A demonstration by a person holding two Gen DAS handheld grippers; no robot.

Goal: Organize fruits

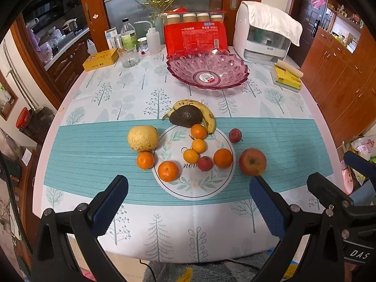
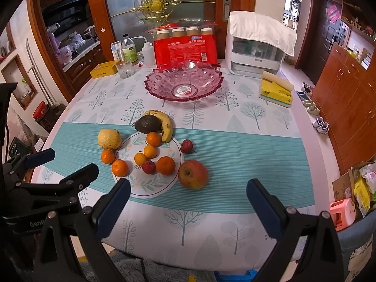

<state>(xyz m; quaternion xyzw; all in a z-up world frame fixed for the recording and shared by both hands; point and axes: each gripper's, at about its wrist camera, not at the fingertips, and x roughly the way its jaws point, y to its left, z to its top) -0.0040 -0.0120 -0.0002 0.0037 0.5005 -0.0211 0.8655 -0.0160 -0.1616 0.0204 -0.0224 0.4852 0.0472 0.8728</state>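
Note:
An empty pink glass bowl stands at the back of the table. In front of it lie a banana, a dark avocado, a yellow pear, a red apple, several oranges and two small red fruits. My left gripper hangs open near the front edge, nothing between its fingers. My right gripper is open too, just short of the apple.
A red package, a glass, bottles, a yellow box and a white appliance line the back. A yellow tissue pack sits at the right. Wooden cabinets stand to the right, with a pink stool on the floor.

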